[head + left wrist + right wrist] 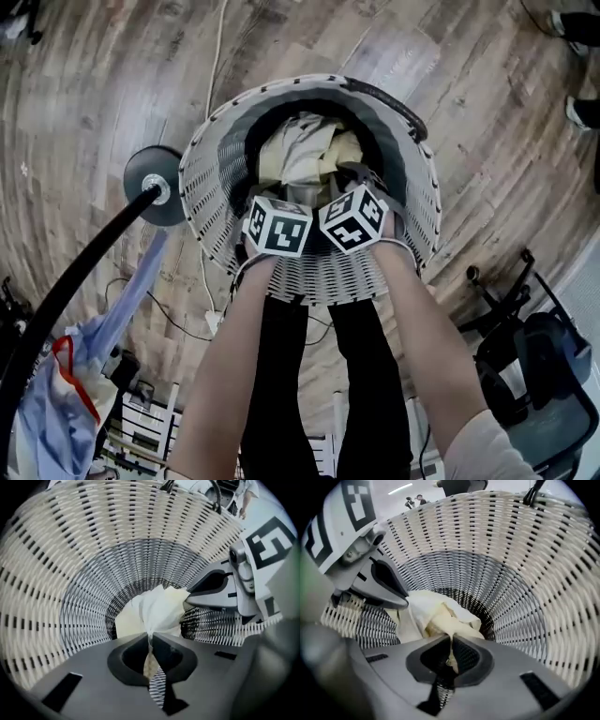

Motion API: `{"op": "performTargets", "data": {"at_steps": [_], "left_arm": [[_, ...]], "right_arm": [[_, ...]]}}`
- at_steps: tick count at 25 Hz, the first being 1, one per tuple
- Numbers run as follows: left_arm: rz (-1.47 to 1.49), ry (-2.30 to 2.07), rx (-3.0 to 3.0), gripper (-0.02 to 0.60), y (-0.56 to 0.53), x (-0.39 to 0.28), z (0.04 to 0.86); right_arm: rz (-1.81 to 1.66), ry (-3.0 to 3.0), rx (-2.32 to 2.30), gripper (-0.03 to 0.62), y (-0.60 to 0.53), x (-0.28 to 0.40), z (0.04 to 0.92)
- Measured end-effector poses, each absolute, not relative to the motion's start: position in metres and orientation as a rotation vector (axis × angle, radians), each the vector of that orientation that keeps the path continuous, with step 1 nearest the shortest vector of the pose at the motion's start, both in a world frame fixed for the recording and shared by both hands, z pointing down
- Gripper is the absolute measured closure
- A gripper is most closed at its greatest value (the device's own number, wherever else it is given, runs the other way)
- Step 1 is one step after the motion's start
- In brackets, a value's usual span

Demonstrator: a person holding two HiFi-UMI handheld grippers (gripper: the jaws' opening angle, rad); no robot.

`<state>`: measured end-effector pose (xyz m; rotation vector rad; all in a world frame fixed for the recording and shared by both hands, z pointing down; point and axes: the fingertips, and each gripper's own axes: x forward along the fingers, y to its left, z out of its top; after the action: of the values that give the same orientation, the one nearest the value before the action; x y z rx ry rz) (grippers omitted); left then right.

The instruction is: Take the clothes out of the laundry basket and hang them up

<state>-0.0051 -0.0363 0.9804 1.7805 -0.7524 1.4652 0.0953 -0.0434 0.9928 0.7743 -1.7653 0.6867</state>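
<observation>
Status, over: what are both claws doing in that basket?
Both shut on pale cream cloth: left claw, right claw. Inside white woven basket, walls close around.

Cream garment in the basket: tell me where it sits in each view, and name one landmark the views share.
Head view: the cream garment, upper centre, down inside the laundry basket.
Left gripper view: centre, a fold pinched in the left gripper.
Right gripper view: lower centre, a fold pinched in the right gripper.
Shared landmark: the laundry basket's woven white wall.
</observation>
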Motion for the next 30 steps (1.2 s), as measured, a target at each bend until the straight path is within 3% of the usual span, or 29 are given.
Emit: {"op": "performTargets", "data": {"at_steps": [21,30], "left_arm": [[1.501,-0.678,2.071,0.548,-0.01,0.011,0.781],[1.376,-0.794,2.048,0.546,-0.006,0.011,0.702]], "right_arm": [[0.702,-1.811,0.938,0.572,-0.027,0.127,0.776],[0.62,-1.931,0.94,0.572,-0.031,0.129,0.679]]}}
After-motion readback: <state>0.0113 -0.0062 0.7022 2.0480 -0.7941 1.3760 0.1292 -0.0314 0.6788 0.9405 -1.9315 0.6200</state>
